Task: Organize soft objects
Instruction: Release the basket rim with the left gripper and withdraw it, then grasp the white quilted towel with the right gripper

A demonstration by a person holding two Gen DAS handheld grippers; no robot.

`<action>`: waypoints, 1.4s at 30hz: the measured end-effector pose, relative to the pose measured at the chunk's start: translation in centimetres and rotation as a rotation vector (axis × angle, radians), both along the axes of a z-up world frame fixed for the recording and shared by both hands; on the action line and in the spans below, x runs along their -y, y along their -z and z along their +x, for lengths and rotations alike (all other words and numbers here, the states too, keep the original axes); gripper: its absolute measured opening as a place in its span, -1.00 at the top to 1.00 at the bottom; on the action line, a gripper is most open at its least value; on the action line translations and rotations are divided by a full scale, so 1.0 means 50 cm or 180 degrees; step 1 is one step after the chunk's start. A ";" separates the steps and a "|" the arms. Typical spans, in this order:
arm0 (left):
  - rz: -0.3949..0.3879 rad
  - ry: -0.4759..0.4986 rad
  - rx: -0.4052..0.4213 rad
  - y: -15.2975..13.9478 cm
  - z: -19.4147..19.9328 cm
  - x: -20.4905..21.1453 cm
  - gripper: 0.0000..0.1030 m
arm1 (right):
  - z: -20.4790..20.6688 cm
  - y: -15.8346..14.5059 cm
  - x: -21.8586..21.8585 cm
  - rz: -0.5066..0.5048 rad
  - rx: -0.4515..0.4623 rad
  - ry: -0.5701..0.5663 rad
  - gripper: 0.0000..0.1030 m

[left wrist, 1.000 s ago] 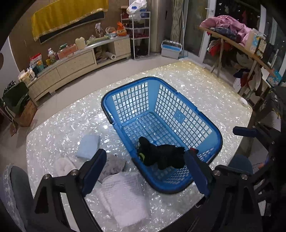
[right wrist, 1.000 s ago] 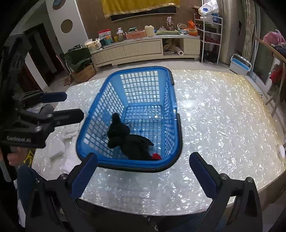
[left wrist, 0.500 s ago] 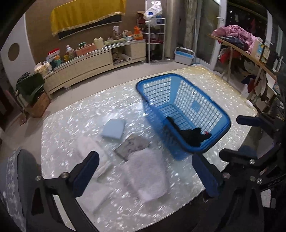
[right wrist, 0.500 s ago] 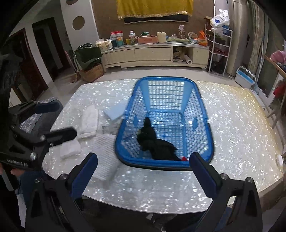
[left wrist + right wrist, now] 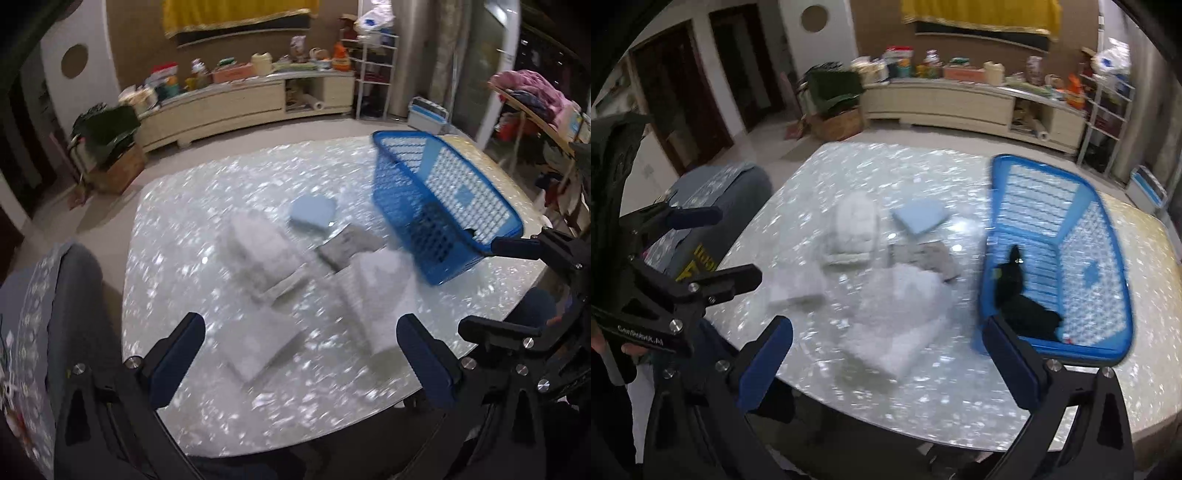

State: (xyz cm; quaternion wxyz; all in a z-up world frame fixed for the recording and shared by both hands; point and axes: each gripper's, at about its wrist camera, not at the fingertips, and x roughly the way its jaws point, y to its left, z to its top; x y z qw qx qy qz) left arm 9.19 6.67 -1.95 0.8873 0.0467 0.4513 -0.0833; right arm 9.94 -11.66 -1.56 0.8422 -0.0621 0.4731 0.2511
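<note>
left gripper [image 5: 301,354] tilted down over folded white towels [image 5: 258,251], jaws wide, empty | right gripper [image 5: 886,358] angled down, likewise spread, empty | black garment [image 5: 1027,310] lay in blue basket [image 5: 1108,350]

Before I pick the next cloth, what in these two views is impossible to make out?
- Left wrist view: contents of the blue basket, hidden behind its near wall.
- Both views: texture and folds of the white towels, smeared by motion blur.
- Right wrist view: what the black item in the basket is; blurred, partly behind the right tongs.
</note>
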 end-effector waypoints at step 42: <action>-0.0201 -0.0253 -0.0691 0.259 0.051 -0.143 -1.00 | 0.052 0.304 -0.191 -0.1067 -0.0497 -0.0182 0.30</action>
